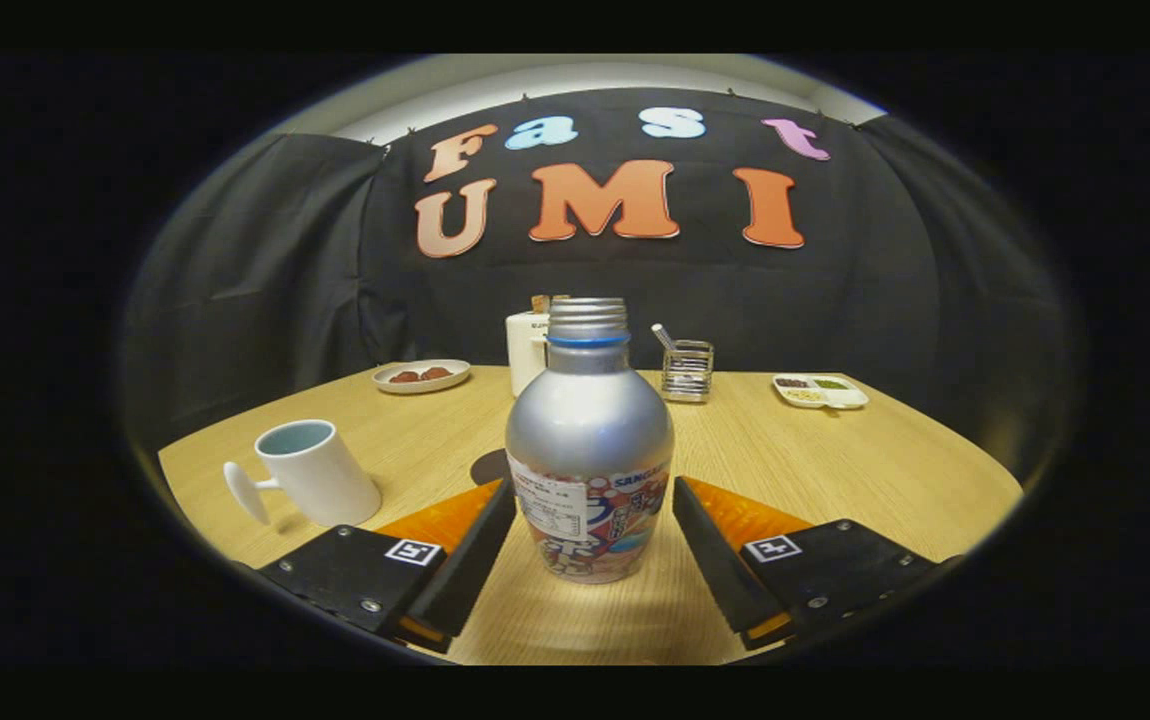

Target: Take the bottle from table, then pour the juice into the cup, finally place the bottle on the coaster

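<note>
Bottle [589, 440]: upright on the table [835, 470], cap off, long axis vertical, standing between the fingers of the hand-held gripper [590, 535], which is spread wide with a gap either side. Cup [310, 480]: left, near. Coaster [488, 466]: dark disc behind the bottle, mostly hidden; identity judged.

1. The bottle [590, 440] hides most of the dark coaster [491, 466] at its 9 o'clock and part of a white container [526, 350] behind it.
2. The contents of the divided tray [821, 390] at the bottle's 2 o'clock are too small to tell.
3. Whether the gripper [593, 515] fingers touch the bottle is unclear.
</note>
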